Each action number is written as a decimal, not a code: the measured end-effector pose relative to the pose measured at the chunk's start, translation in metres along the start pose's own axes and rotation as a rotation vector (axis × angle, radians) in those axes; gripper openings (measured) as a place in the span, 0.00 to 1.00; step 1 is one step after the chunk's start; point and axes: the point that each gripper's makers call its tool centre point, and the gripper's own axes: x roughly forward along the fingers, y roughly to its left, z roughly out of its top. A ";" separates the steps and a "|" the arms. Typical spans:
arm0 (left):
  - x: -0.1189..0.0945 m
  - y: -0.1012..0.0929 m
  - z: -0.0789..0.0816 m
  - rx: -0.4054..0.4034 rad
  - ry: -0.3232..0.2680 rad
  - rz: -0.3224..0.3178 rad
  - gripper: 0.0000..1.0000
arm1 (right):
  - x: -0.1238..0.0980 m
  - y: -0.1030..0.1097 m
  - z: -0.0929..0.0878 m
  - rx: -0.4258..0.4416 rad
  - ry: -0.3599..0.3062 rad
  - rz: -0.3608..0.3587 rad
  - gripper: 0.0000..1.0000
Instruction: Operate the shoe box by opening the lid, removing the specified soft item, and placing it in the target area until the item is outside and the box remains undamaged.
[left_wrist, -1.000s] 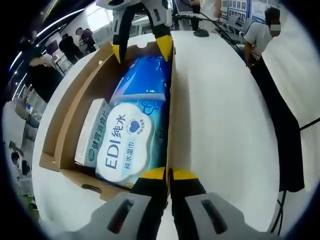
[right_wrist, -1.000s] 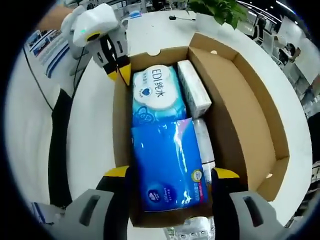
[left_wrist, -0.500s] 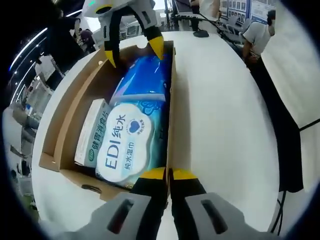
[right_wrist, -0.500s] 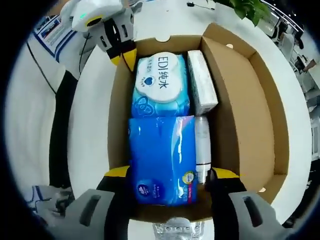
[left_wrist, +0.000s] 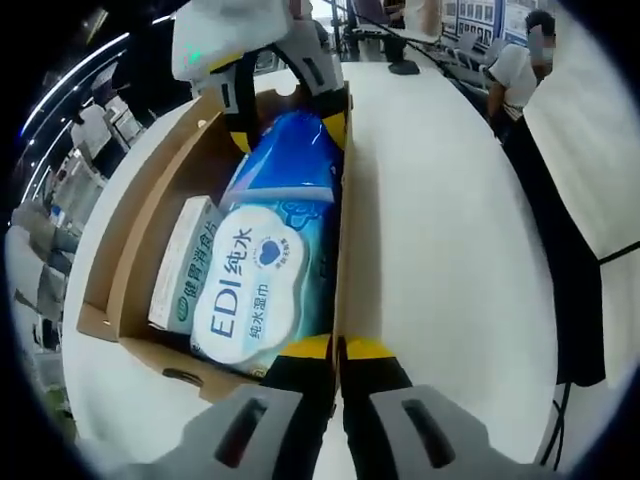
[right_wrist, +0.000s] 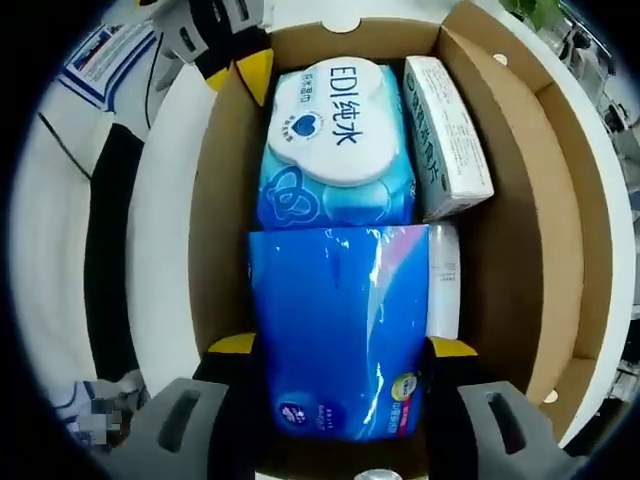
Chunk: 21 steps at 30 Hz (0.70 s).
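Lid off. Right gripper (right_wrist: 342, 345) fingers wide apart, straddling blue tissue pack (right_wrist: 340, 330), not yet squeezing; pack lies in shoe box (right_wrist: 215, 200). Left gripper (left_wrist: 337, 347) fingers pinch box wall. Lift + placement remain.

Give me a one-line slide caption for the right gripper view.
Right gripper open, its jaws straddling the blue soft pack inside the open shoe box.

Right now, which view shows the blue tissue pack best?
The right gripper view: the blue tissue pack lies face up between the right gripper's open jaws. In the left gripper view the pack sits far off, foreshortened behind the wipes pack.
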 end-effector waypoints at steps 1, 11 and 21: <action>0.000 0.000 0.000 -0.001 -0.001 -0.002 0.01 | 0.000 0.000 0.000 0.003 0.013 0.002 0.64; 0.000 0.000 0.000 -0.004 0.001 -0.005 0.01 | 0.006 0.000 -0.002 0.010 0.073 -0.010 0.67; 0.000 0.000 0.000 -0.002 0.001 -0.003 0.01 | 0.015 -0.001 -0.001 0.011 0.094 0.002 0.69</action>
